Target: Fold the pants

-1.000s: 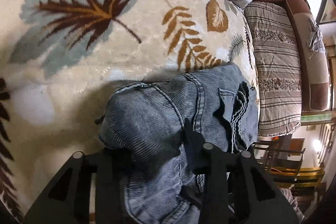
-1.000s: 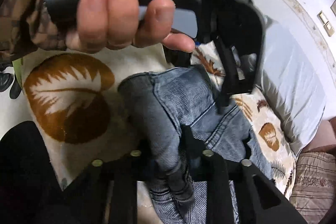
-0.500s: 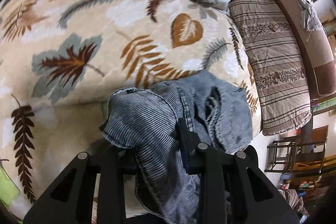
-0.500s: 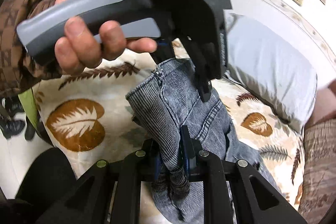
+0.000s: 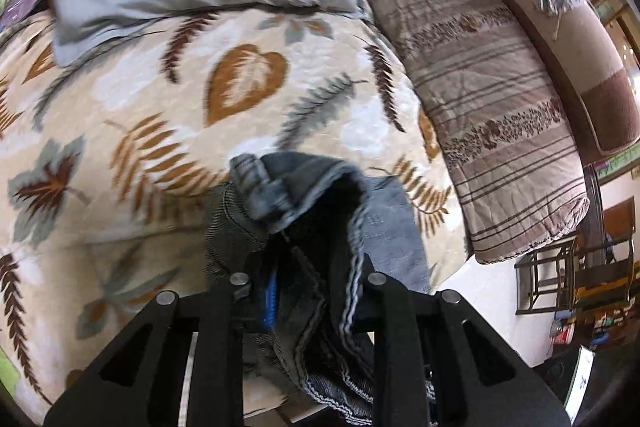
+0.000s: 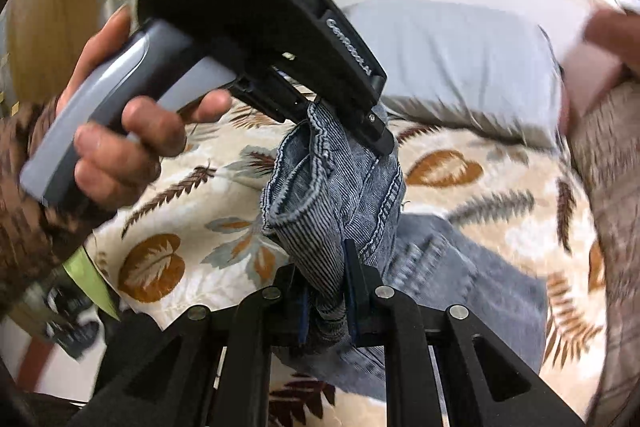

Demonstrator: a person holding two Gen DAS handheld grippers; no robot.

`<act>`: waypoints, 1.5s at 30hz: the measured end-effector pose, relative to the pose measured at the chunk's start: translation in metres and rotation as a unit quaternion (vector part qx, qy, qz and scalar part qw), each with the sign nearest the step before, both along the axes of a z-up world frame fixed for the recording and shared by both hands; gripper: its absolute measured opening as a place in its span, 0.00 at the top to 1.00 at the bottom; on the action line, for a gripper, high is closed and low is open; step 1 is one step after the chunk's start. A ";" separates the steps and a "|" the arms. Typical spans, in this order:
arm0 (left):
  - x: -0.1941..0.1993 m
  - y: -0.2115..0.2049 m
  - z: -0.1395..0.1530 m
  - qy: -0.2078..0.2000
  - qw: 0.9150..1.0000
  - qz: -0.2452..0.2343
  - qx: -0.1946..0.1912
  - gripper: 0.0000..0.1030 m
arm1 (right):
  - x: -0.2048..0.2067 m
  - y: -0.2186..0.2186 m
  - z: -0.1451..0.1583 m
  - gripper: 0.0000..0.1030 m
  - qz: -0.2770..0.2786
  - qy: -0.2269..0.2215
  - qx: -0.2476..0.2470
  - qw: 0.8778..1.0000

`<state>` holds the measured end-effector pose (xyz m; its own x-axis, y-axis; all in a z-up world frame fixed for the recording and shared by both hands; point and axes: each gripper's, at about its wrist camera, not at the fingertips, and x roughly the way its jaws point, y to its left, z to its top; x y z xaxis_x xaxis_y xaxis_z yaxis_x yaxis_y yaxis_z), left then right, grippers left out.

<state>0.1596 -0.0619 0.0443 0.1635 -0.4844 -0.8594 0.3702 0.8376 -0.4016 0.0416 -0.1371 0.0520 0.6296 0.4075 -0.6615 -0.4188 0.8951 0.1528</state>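
The only lettering is on the black body of the left gripper (image 6: 348,119) in the right wrist view: a pale embossed word along its lower arm and another at eleven o'clock on its top. Both are too blurred to read.
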 end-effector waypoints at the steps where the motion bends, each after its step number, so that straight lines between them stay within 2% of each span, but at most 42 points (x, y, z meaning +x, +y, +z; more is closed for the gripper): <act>1: 0.000 -0.008 -0.001 0.002 1.000 -0.002 0.000 0.81 | 0.001 -0.012 -0.001 0.87 -0.008 0.008 0.012 1.000; 5: -0.001 -0.055 -0.016 0.021 1.000 -0.016 0.008 0.81 | 0.003 -0.055 -0.010 0.88 -0.038 0.037 0.058 0.997; 11: -0.007 -0.126 -0.051 0.049 0.997 -0.046 0.047 0.81 | 0.000 -0.116 -0.035 0.90 -0.083 0.082 0.122 0.986; 14: -0.010 -0.158 -0.072 0.067 0.994 -0.061 0.062 0.81 | -0.003 -0.149 -0.053 0.90 -0.113 0.110 0.159 0.975; 18: -0.015 -0.187 -0.092 0.069 0.990 -0.078 0.094 0.81 | -0.009 -0.183 -0.076 0.90 -0.142 0.140 0.198 0.960; 24: -0.026 -0.216 -0.113 0.053 0.983 -0.102 0.142 0.79 | -0.016 -0.216 -0.112 0.90 -0.166 0.184 0.246 0.937; 30: -0.032 -0.232 -0.121 0.041 0.980 -0.107 0.163 0.74 | -0.017 -0.233 -0.135 0.89 -0.177 0.210 0.279 0.920; 36: -0.035 -0.235 -0.118 0.043 0.982 -0.099 0.152 0.63 | -0.022 -0.242 -0.152 0.84 -0.185 0.234 0.295 0.908; 40: -0.035 -0.230 -0.105 0.057 0.985 -0.092 0.133 0.58 | -0.027 -0.245 -0.145 0.72 -0.180 0.228 0.288 0.913; 45: -0.036 -0.209 -0.062 0.041 0.991 -0.088 0.090 0.58 | -0.038 -0.263 -0.124 0.55 -0.200 0.195 0.273 0.920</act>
